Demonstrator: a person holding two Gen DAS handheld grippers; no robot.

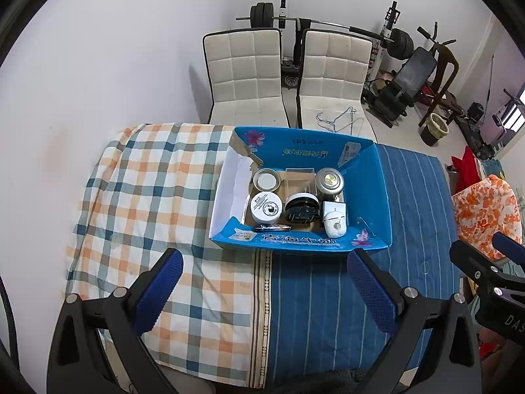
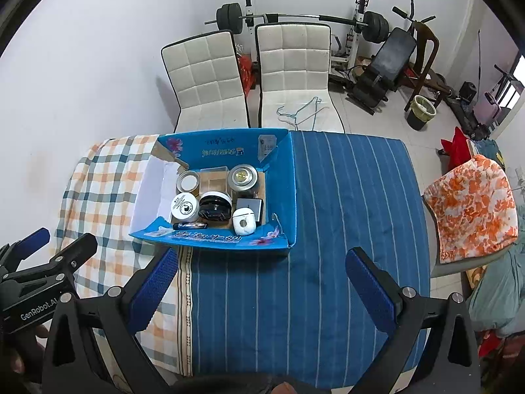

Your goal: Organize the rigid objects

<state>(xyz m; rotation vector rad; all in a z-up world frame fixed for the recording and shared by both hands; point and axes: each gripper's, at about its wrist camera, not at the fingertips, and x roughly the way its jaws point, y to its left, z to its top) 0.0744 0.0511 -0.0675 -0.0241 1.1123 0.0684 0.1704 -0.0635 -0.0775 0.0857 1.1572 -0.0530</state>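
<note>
Both claws are held wide apart above the worktop, and nothing is gripped or touched by either. The left claw (image 1: 264, 290) is seen over the seam between the checked cloth (image 1: 147, 190) and the blue striped cloth (image 1: 328, 295); the right claw (image 2: 262, 290) is seen over the striped cloth alone. The blue cardboard box (image 1: 302, 244) is found at twelve o'clock from the left claw and at about eleven o'clock from the right. Packed inside are a white jar (image 1: 265, 208), a black round case (image 1: 302, 211), a silver tin (image 1: 329, 182), a small lidded tin (image 1: 266, 180), a white earbud case (image 1: 335, 225) and a black pen (image 1: 273, 228).
</note>
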